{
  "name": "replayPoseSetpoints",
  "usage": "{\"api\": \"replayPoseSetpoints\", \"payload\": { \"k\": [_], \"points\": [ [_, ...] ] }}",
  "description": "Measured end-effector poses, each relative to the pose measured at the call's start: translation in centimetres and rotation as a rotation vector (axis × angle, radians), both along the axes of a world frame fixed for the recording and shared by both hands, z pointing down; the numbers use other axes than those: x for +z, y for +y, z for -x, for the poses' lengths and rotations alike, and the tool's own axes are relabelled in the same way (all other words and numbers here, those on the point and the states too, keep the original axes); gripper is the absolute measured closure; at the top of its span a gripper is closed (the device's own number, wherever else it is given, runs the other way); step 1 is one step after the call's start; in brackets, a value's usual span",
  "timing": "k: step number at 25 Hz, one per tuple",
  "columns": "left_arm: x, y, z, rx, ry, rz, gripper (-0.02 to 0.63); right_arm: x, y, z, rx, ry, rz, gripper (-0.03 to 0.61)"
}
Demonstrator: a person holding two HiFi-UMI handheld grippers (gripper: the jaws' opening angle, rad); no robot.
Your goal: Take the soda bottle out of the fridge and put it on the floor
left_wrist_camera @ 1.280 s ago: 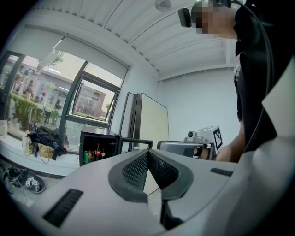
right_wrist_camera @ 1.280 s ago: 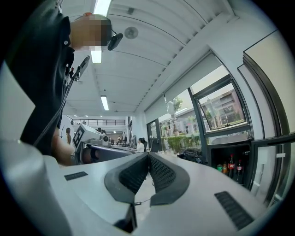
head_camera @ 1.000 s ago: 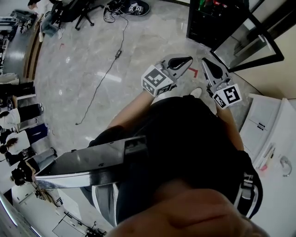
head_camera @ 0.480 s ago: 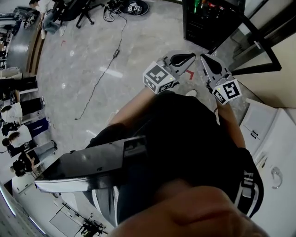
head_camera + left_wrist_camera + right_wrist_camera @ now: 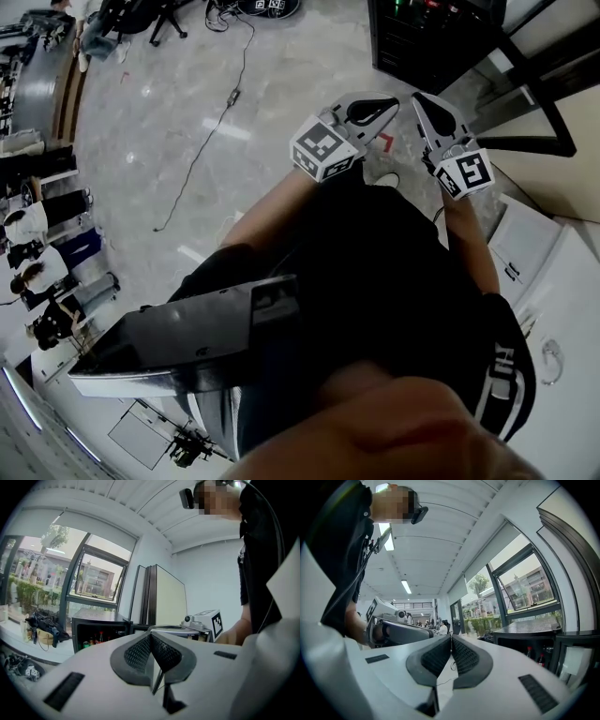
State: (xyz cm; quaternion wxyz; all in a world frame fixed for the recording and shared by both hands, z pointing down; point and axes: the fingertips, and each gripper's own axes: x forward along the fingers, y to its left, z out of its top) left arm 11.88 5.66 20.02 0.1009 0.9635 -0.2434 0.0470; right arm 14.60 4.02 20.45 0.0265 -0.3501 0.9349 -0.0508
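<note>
Left gripper (image 5: 390, 101) and right gripper (image 5: 417, 97) nearer the fridge (image 5: 412, 52); jaws together.

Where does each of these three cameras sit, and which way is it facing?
Head view: on the person's head, facing steeply down at floor and open fridge; shows shirt, forearms, left gripper, right gripper.
Left gripper view: on the left gripper, facing level along its shut jaws toward fridge and windows; torso at right.
Right gripper view: on the right gripper, facing along its shut jaws toward the hall; torso at left.
Shared: both gripper views catch the fridge and the other gripper.
</note>
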Motion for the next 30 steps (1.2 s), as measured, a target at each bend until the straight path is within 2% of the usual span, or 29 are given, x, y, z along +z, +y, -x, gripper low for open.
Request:
{"api": "replayPoseSetpoints", "payload": {
  "k": [7, 13, 19, 23, 28, 30],
  "points": [
    [1.3, -6.4, 1.6, 0.045, 0.011, 0.017, 0.612, 0.6, -6.0, 1.6, 0.06, 0.033, 0.015, 0.565],
    [3.0, -13.7, 2.1, 0.11, -0.002, 0.013, 0.612, 3.3, -13.2, 1.0, 0.178, 0.068, 0.06, 0.563],
    [7.3, -21.2, 1.7, 0.148, -0.047, -0.003, 0.612, 7.9, -20.9, 0.0, 0.309, 0.118, 0.116, 0.56],
    [9.6, -24.9, 0.0, 0.148, -0.036, 0.009, 0.612, 10.6, -25.8, -2.0, 0.371, 0.131, 0.125, 0.531],
    [13.3, -27.8, -2.7, 0.099, -0.02, 0.042, 0.612, 14.6, -30.3, -6.1, 0.451, 0.136, 0.139, 0.482],
    [14.8, -29.0, -3.7, 0.071, -0.023, 0.038, 0.614, 16.4, -32.0, -7.8, 0.478, 0.134, 0.134, 0.434]
  ]
}}
